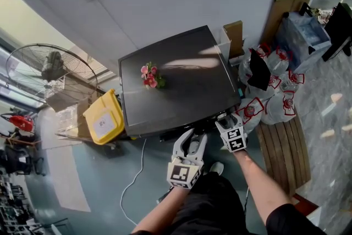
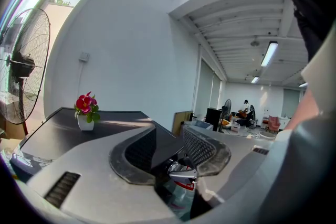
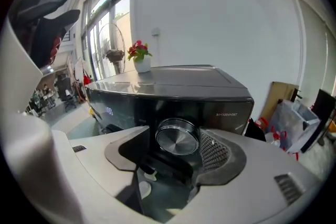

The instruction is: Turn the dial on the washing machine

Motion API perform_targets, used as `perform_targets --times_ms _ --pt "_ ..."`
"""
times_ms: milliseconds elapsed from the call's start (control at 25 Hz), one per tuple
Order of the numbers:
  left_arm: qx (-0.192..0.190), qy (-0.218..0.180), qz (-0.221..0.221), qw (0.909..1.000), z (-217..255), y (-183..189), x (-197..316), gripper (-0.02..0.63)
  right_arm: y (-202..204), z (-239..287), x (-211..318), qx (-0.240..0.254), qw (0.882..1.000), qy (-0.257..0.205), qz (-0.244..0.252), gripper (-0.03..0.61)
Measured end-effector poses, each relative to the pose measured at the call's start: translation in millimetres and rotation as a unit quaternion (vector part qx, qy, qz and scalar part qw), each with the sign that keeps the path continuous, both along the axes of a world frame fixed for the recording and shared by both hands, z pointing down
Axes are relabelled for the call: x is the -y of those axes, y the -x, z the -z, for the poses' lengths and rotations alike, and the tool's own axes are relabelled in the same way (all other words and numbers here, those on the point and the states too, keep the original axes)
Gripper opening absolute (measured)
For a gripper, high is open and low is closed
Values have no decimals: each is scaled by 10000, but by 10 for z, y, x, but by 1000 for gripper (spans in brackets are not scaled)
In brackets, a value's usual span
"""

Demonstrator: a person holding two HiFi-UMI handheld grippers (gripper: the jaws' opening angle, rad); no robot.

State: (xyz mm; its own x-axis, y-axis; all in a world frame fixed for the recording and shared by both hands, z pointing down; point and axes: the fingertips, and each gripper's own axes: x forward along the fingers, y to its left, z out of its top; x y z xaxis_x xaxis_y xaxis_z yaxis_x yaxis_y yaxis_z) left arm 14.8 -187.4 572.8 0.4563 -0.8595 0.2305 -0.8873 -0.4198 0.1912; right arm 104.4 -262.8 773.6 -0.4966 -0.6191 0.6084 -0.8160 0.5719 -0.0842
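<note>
Silver dial [image 3: 178, 137], right tool [image 3: 176, 140] grip unclear

Open-plan office or lab hall: left of the washing machine [image 1: 181, 85] stands an industrial fan [image 1: 50, 71], right of it water bottles [image 1: 273, 103], beyond it ceiling strip lights [image 2: 269, 53].

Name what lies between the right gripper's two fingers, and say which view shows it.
The silver dial sits between the fingers, which stand apart around it. The right gripper view shows this.
</note>
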Motion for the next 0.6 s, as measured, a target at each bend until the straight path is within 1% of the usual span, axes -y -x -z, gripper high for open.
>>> perform_targets --times_ms 320,480,600 --pt "-6 4 38 10000 14 38 11 137 -18 -75 33 -457 9989 -36 -33 258" --pt "-5 20 54 10000 -1 55 10 137 -20 -68 45 -469 9989 -34 -53 258" --pt "-25 10 47 10000 -22 52 -5 137 -33 -72 44 -319 9994 70 -125 256"
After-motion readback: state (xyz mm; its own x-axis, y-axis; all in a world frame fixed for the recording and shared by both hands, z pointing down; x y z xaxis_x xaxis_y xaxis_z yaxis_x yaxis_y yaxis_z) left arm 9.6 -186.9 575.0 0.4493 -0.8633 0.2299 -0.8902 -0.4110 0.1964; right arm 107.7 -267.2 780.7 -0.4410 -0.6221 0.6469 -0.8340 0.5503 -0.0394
